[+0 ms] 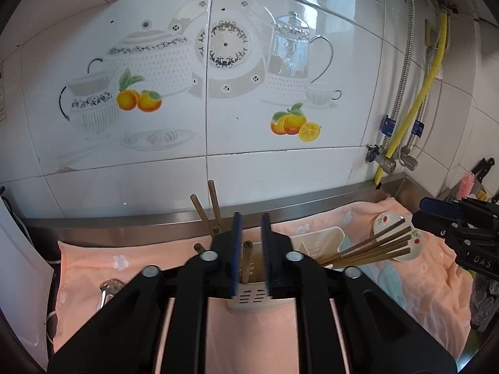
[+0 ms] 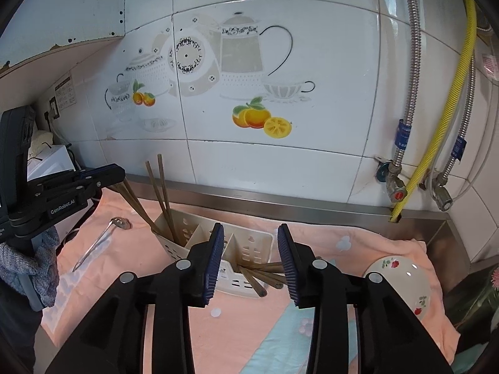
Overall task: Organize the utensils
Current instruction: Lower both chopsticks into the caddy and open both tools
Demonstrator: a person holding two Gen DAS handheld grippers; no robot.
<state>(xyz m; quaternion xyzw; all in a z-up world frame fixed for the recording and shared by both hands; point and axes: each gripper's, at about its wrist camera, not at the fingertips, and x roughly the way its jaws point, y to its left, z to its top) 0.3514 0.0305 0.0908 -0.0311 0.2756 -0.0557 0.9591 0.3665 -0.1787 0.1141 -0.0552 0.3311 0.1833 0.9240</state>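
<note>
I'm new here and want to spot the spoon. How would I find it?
Start at the peach-pink towel spread below the tiled wall. At its left end, left of the cream plastic utensil holder, lies a slim shiny metal spoon. It is the only metal utensil; the others are brown wooden chopsticks.

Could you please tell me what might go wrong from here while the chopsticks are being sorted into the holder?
The left gripper stands open around one chopstick; it may topple sideways. The loose chopsticks leaning out of the holder near the right gripper could be knocked onto the towel. The tall chopsticks might tip the light holder.
</note>
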